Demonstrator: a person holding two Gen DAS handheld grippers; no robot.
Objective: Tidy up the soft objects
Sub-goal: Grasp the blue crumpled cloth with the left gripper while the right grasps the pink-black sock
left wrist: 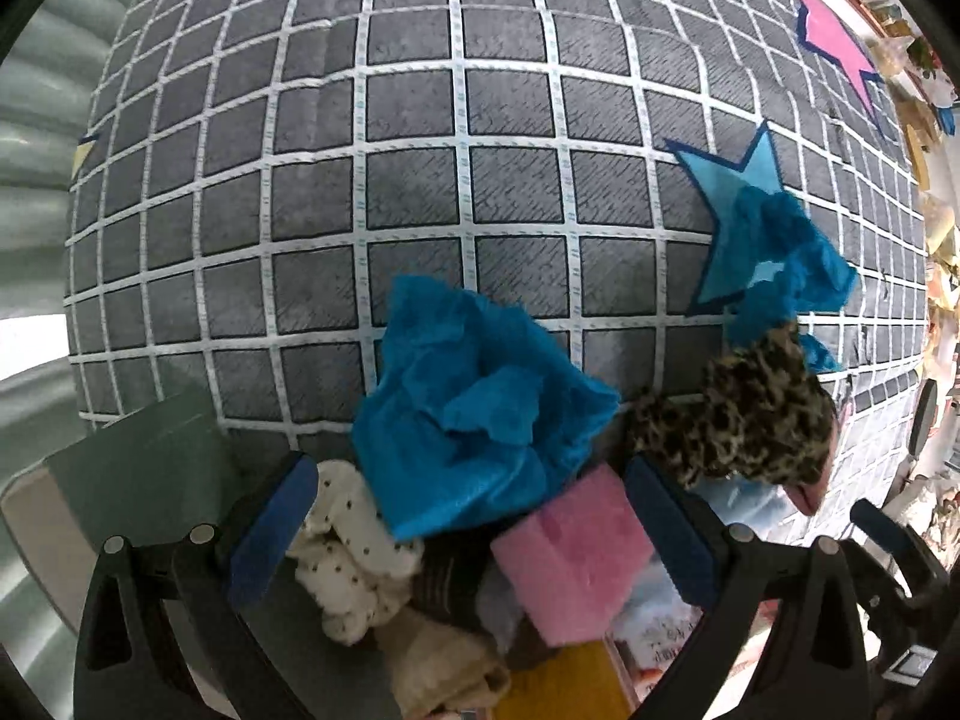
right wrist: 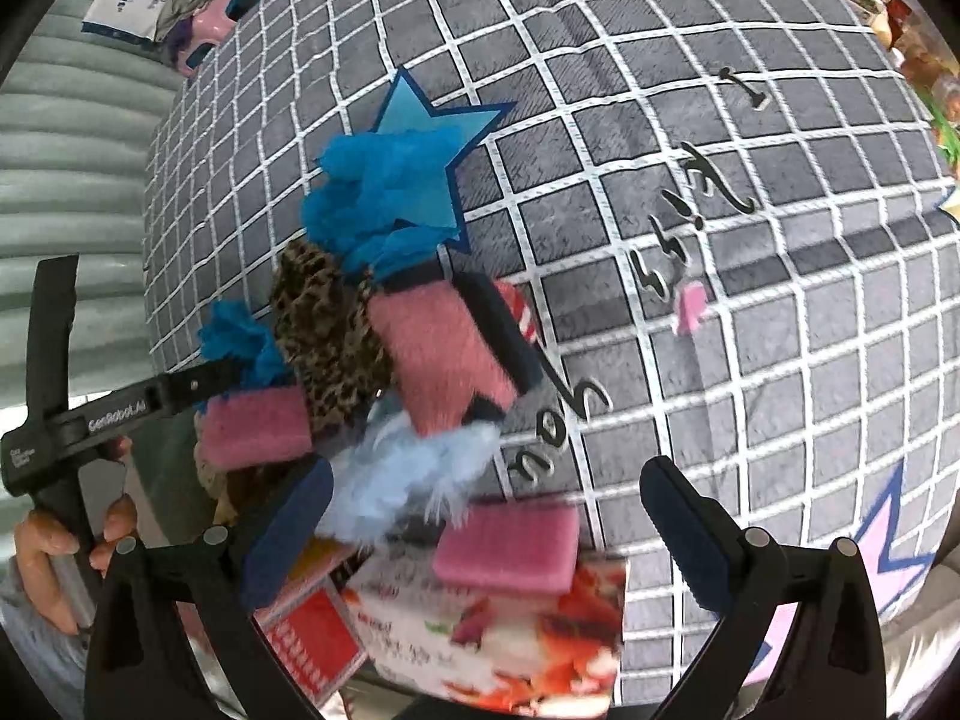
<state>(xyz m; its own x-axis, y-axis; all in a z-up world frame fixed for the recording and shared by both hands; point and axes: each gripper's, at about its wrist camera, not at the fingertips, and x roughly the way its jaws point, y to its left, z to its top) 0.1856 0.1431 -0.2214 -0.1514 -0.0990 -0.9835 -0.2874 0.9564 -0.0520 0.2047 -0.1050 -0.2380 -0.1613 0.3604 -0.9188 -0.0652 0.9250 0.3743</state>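
Observation:
A heap of soft things lies at the near edge of a grey grid-patterned mat (left wrist: 420, 180). In the left wrist view my left gripper (left wrist: 474, 525) is open over a blue cloth (left wrist: 474, 408), a pink sponge (left wrist: 570, 558) and a white dotted cloth (left wrist: 348, 552). A leopard-print cloth (left wrist: 738, 414) lies to the right. A second blue cloth (left wrist: 786, 258) lies on a blue star (left wrist: 738, 204). In the right wrist view my right gripper (right wrist: 486, 534) is open above a pink sponge (right wrist: 510, 549) and light blue fluff (right wrist: 408, 474). A pink furry item (right wrist: 438, 348) lies beyond.
A printed packet (right wrist: 510, 642) and a red-labelled packet (right wrist: 312, 642) lie under the right gripper. The left gripper's body (right wrist: 90, 420) and the hand holding it are at the left. A pink star (left wrist: 834, 36) marks the mat's far right. Clutter lines the right edge.

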